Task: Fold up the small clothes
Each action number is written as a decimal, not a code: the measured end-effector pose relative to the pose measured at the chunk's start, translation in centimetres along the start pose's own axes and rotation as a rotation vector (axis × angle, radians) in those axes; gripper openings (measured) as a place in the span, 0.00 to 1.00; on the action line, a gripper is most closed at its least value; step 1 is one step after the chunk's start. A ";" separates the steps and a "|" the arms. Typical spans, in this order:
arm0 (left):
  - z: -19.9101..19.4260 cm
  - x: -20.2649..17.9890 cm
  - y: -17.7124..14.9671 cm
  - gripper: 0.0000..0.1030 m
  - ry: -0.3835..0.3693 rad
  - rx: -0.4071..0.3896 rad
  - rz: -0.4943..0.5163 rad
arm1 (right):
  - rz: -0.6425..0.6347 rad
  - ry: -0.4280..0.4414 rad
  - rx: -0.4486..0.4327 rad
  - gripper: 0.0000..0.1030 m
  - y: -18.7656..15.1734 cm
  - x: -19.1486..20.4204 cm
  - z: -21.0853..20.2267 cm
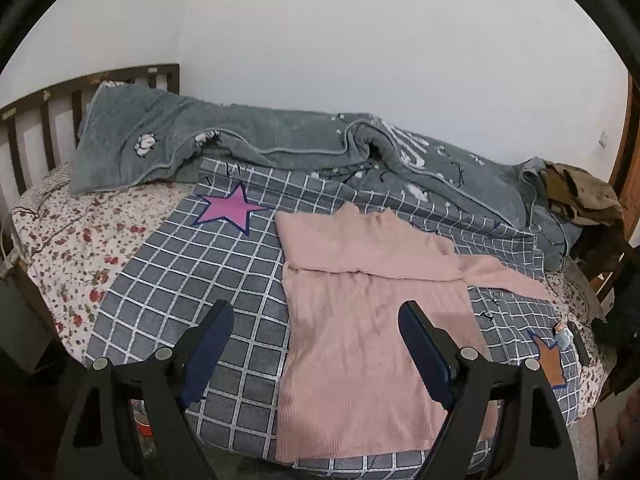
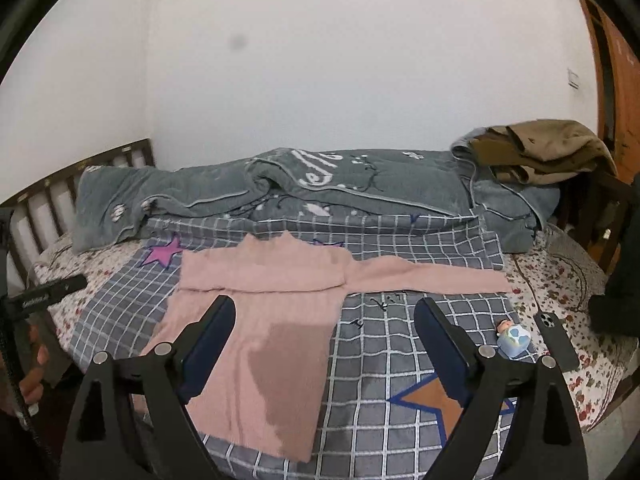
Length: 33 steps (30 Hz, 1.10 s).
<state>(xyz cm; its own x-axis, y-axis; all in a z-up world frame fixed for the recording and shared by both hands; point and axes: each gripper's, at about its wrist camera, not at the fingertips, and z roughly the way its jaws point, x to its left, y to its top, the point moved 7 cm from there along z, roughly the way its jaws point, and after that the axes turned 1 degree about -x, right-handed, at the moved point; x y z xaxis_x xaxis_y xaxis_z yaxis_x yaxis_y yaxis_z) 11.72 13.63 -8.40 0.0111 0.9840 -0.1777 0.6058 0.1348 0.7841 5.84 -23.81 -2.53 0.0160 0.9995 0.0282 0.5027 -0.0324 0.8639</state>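
A pink ribbed sweater lies flat on the grey checked blanket, hem toward me. One sleeve is folded across its chest, the other sleeve stretches out to the right. My left gripper hovers open over the sweater's left edge, nothing between its fingers. In the right wrist view the sweater sits left of centre, and my right gripper hangs open above its right edge and the blanket, holding nothing.
A rumpled grey quilt lies along the wall. Brown clothes are piled at the right end. A small blue figurine and a black phone rest on the bed at right. Wooden headboard at left. A person's hand shows at far left.
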 end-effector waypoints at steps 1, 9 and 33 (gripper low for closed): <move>0.6 0.1 0.2 0.81 0.009 0.003 0.000 | 0.005 0.004 0.000 0.87 0.2 0.0 0.7; 8.1 -0.4 2.3 0.81 0.073 0.007 0.036 | -0.001 0.021 0.033 0.87 1.3 -0.5 9.1; 27.5 -2.2 3.5 0.81 0.197 0.107 0.151 | -0.078 0.073 0.209 0.51 -0.8 0.8 32.6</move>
<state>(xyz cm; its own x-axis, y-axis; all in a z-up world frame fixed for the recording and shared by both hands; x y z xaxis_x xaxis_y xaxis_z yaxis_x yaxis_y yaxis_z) 35.70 8.70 -21.63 -0.0413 0.9971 0.0642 0.6897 -0.0180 0.7239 33.64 -22.99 -19.62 -0.0886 0.9960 0.0082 0.6681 0.0534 0.7422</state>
